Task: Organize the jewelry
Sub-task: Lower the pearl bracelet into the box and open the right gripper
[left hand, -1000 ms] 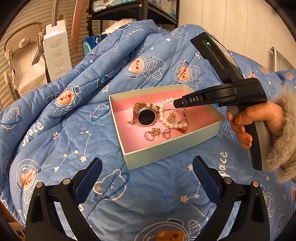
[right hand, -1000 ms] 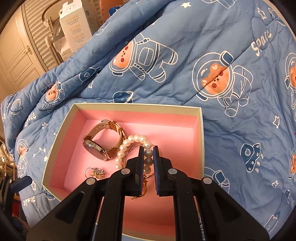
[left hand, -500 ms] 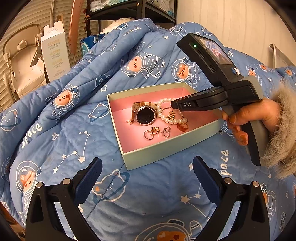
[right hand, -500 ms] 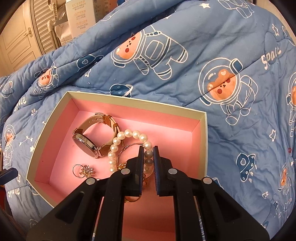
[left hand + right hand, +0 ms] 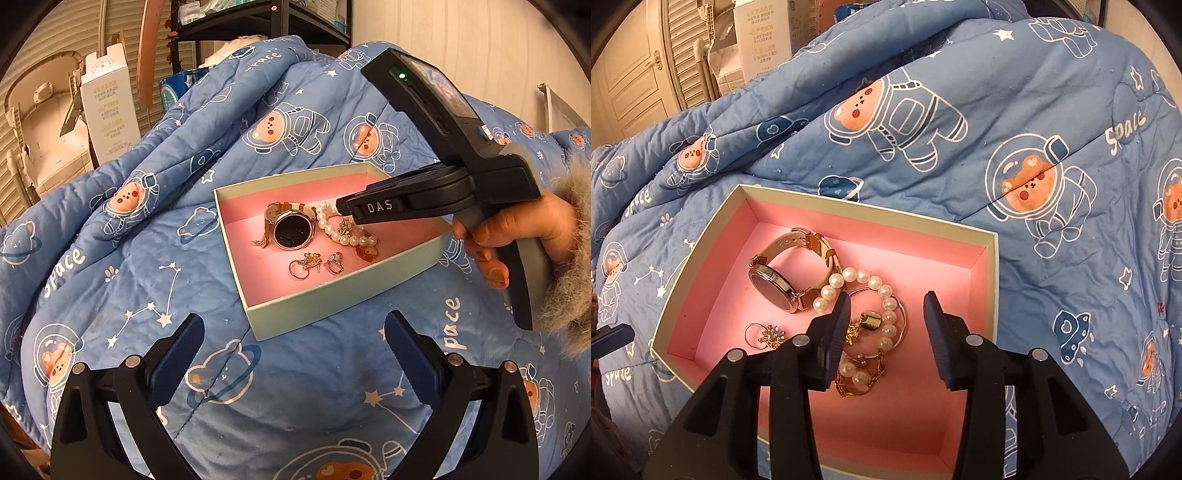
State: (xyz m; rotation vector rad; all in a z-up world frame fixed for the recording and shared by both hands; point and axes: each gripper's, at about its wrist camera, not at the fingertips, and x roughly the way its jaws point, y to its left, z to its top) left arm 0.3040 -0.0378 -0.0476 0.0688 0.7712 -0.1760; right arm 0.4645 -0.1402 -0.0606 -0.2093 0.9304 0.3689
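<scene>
On a blue quilt (image 5: 155, 266) printed with astronaut bears and stars, an open box (image 5: 317, 295) with pale green walls and a pink lining, holding the jewelry. Inside, near the middle, a round-faced watch (image 5: 291, 230) on a tan strap, tilted on its edge; touching its strap, a pearl bracelet (image 5: 341, 230) looped over a thin silver bangle (image 5: 903, 321) and a tangle of gold pieces (image 5: 870, 321). Apart from that heap, closer to the box's near wall in the left wrist view, a gold hoop earring with a small charm (image 5: 304, 264) and a silver ring (image 5: 334, 262), side by side. Above the heap, the right gripper (image 5: 886, 328), held in a hand (image 5: 517, 236) at a fur-trimmed cuff (image 5: 576, 258), angled down into the box; jaws just parted and now standing apart, nothing pinched between them, pearls and gold pieces lying below the gap and partly hidden behind the left finger (image 5: 836, 332). Short of the box, over bare quilt, the left gripper (image 5: 293, 354), jaws spread wide and empty. Beyond the quilt, a tall white carton (image 5: 109, 107) with printed text, a louvred door (image 5: 687, 55) and a dark shelf unit (image 5: 258, 22).
</scene>
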